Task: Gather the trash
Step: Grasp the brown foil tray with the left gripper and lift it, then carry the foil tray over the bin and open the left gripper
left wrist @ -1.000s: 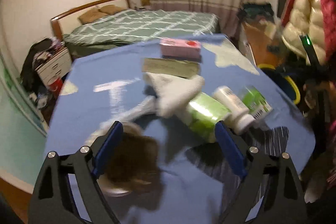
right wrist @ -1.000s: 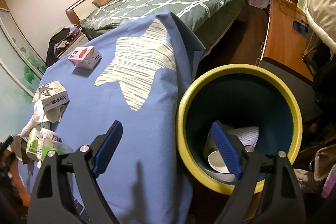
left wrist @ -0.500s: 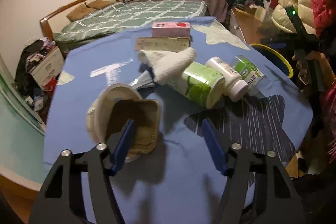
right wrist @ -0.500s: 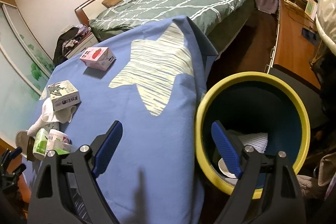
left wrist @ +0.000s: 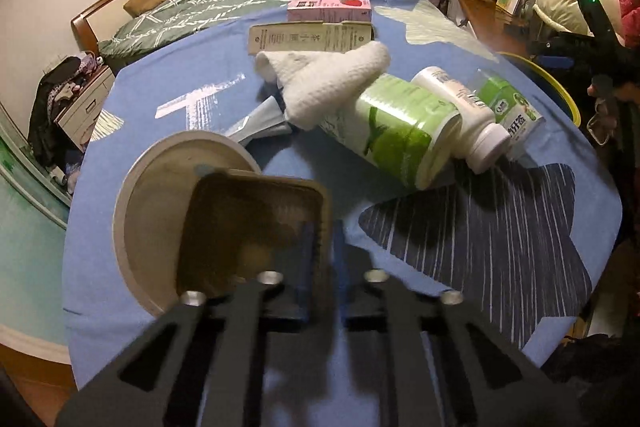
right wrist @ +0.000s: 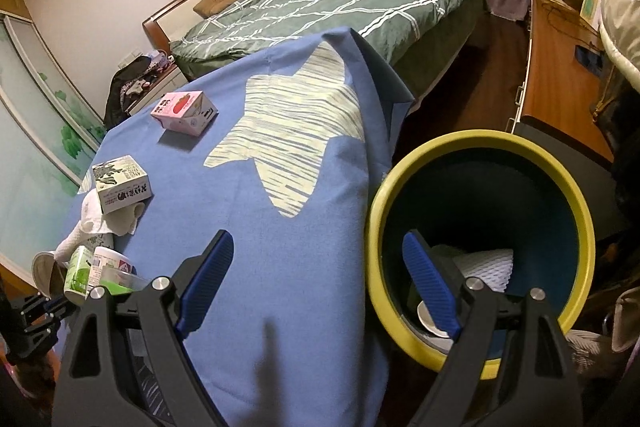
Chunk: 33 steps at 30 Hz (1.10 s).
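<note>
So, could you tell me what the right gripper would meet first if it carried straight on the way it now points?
Probably the blue star-patterned tablecloth, beside the yellow-rimmed dark bin. The open right gripper straddles the cloth's edge and the bin's rim, so depth is uncertain.

The left hand-held gripper (left wrist: 322, 247) is pinching the near right wall of a square brown tray (left wrist: 248, 227), its blue fingers (left wrist: 307, 255) sitting nearly together on either side of that wall. The tray is lying over a round beige lid (left wrist: 160, 195) on the blue-clothed surface (left wrist: 400, 367). Farther right, a green-labelled can (left wrist: 400, 131), a white bottle (left wrist: 460, 115) and a clear green-labelled cup (left wrist: 508, 107) are lying side by side and touching. A white towel (left wrist: 328, 83) is draping over the can's far end, with a beige carton (left wrist: 308, 37) and a pink carton (left wrist: 330, 9) lying beyond it.
</note>
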Available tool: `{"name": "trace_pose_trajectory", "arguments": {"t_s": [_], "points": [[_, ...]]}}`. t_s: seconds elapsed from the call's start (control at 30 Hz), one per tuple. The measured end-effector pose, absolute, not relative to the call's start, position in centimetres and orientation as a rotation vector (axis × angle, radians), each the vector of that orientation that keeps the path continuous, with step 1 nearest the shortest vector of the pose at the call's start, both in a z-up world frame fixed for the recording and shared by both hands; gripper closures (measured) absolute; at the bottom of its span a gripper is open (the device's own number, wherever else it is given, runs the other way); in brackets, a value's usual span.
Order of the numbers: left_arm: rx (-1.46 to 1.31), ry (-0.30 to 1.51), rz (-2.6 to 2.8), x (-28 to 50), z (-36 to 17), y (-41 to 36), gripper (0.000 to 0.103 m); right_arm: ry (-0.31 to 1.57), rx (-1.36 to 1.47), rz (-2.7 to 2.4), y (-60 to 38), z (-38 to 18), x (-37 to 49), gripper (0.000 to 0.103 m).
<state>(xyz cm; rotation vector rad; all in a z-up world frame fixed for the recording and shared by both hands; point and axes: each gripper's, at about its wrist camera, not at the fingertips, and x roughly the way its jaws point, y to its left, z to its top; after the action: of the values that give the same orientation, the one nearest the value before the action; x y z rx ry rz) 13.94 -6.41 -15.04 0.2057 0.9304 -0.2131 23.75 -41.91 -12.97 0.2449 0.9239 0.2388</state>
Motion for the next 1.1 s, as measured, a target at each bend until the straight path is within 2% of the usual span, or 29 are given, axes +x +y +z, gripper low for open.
{"name": "trace_pose_trajectory", "arguments": {"t_s": [0.27,0.63,0.83,1.1], "points": [[0.253,0.819,-0.214,12.6,-12.9,-7.3,0.098,0.916,0.239,0.242,-41.9,-12.7,23.2,0.021],[0.217,0.684,-0.419,13.0,-6.0,-12.2,0.098,0.842,0.179,0.069,-45.7,-10.4,19.7,0.021],[0.233,0.645,-0.631,17.0,-3.8,-21.3,0.098,0.758,0.136,-0.068,-49.6,-8.2,15.3,0.021],[0.217,0.782,-0.842,23.9,-6.2,-37.1,0.098,0.692,0.102,-0.164,-52.6,-6.7,11.0,0.021]]}}
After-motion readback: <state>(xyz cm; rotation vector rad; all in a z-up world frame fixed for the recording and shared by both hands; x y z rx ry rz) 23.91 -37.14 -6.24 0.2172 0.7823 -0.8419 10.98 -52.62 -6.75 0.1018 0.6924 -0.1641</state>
